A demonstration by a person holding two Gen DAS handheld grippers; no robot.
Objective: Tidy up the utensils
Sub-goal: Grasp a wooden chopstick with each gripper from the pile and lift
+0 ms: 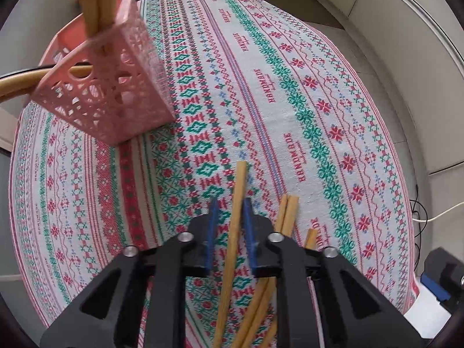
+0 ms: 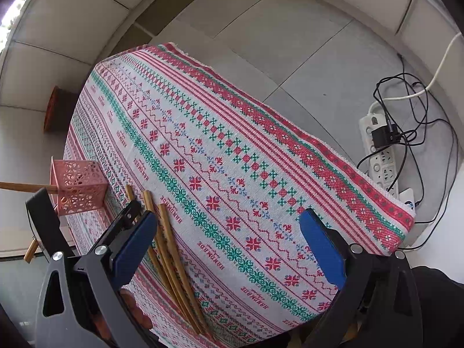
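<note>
Left gripper point(image 1: 229, 217) fingers astride chopstick point(image 1: 235, 203).

Only legible text: "HANDMADE", woven in red and repeated in rows along the patterned tablecloth point(image 1: 290, 66) point(image 2: 232, 150). It reads upside down in the left wrist view. No other labels, brands or numbers readable.

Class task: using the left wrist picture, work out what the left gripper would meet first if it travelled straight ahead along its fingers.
The left gripper points at bare tablecloth. It would likely meet that cloth first; the pink basket sits off to the left, though depth is hard to judge.
</note>
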